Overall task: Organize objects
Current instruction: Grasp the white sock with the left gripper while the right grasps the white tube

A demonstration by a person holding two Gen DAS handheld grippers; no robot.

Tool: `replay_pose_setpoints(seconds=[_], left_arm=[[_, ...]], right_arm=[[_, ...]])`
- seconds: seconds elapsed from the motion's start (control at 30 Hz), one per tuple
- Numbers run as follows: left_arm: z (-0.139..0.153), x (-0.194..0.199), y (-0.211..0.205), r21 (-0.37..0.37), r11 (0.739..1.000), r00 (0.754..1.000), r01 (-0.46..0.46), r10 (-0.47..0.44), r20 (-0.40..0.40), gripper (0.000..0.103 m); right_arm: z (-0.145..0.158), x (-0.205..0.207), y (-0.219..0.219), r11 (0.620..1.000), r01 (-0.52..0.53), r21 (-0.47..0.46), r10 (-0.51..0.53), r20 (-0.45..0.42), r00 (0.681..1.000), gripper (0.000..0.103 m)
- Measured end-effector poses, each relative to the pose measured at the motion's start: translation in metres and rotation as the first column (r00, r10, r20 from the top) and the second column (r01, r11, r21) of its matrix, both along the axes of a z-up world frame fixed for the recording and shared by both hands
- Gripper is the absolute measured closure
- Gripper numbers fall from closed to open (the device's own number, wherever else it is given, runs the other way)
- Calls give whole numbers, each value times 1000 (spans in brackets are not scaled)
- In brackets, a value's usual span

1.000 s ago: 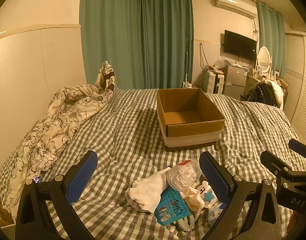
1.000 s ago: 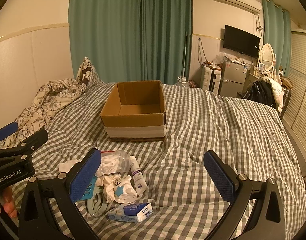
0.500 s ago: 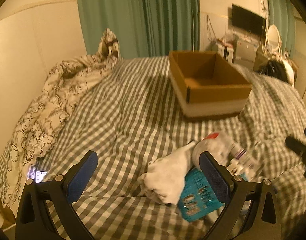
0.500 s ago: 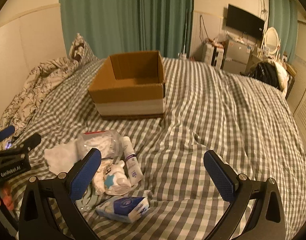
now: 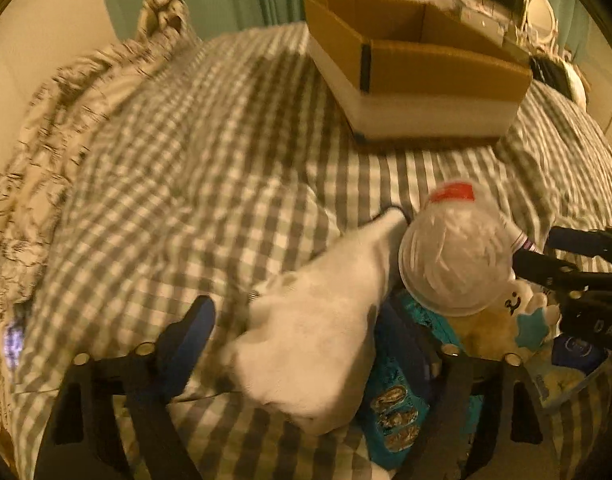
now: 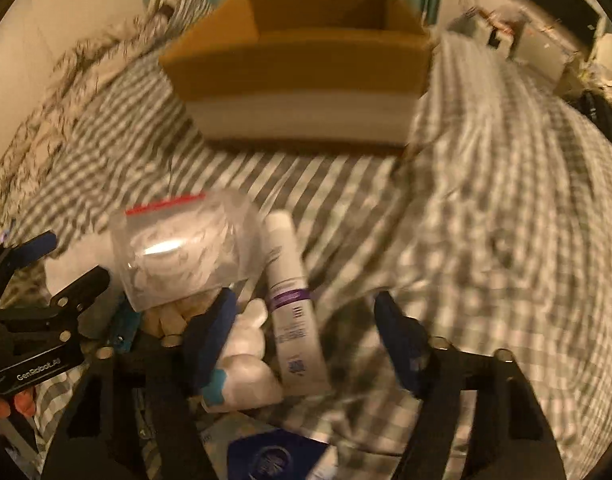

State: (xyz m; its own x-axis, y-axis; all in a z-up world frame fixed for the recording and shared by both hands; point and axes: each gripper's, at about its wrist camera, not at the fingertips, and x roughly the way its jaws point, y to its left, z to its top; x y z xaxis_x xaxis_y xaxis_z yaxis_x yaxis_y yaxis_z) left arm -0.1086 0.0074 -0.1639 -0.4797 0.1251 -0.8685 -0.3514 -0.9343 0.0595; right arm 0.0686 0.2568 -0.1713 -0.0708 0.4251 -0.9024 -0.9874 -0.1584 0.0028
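Dim, warm yellow light tints both of my views. Motion blur smears the checked bedspread (image 6: 486, 216) and cardboard box (image 6: 301, 60), worst in the right view. Glare glints off the plastic bag (image 6: 177, 252). Fisheye bending curves everything toward dark corners.

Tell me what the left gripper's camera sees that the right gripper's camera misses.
Only the left wrist view shows the white cloth between the open left gripper and a teal packet. Only the right wrist view shows the whole white tube between the open right gripper. Both share the cardboard box, the clear bag and the checked bedspread.
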Motion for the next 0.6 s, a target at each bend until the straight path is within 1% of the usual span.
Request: replay_pose_setpoints(seconds=[0.07, 0.1, 0.13, 0.2, 0.23, 0.3, 0.37, 0.4, 0.5, 0.6], left_arm=[[-6, -3, 3, -16, 1000, 1000, 10, -10, 21, 26], [-7, -3, 5, -22, 1000, 1000, 19, -19, 22, 30], [-7, -2, 6, -22, 999, 999, 31, -30, 20, 32], [-6, 2, 7, -20, 999, 999, 45, -45, 11, 41], [-5, 2, 6, -15, 999, 999, 51, -51, 9, 43], [-1, 6, 1, 3, 999, 999, 51, -51, 6, 50], [4, 10, -1, 13, 998, 999, 53, -53, 1, 53], [7, 12, -3, 14, 999, 999, 49, -49, -4, 53], [17, 22, -7, 9, 999, 998, 48, -47, -30, 56], [31, 32, -12, -1, 999, 996, 52, -52, -75, 57]], right_arm=[[-4, -2, 1, 1000, -2, -10, 2, 3, 1000, 48], [-5, -1, 1, 1000, 2, -10, -2, 0, 1000, 55], [-4, 0, 1, 1000, 8, -11, -8, -1, 1000, 65], [-4, 5, 0, 1000, 22, -10, -22, -11, 1000, 74], [-2, 7, -2, 1000, 26, -7, -26, -17, 1000, 77], [3, 8, -7, 999, 34, 9, -34, -25, 999, 78], [9, 7, -13, 999, 39, 31, -38, -23, 999, 82], [11, 8, -15, 998, 44, 41, -43, -22, 999, 85], [20, 10, -24, 995, 66, 74, -63, -36, 997, 87], [35, 14, -34, 990, 79, 116, -74, -52, 996, 92]])
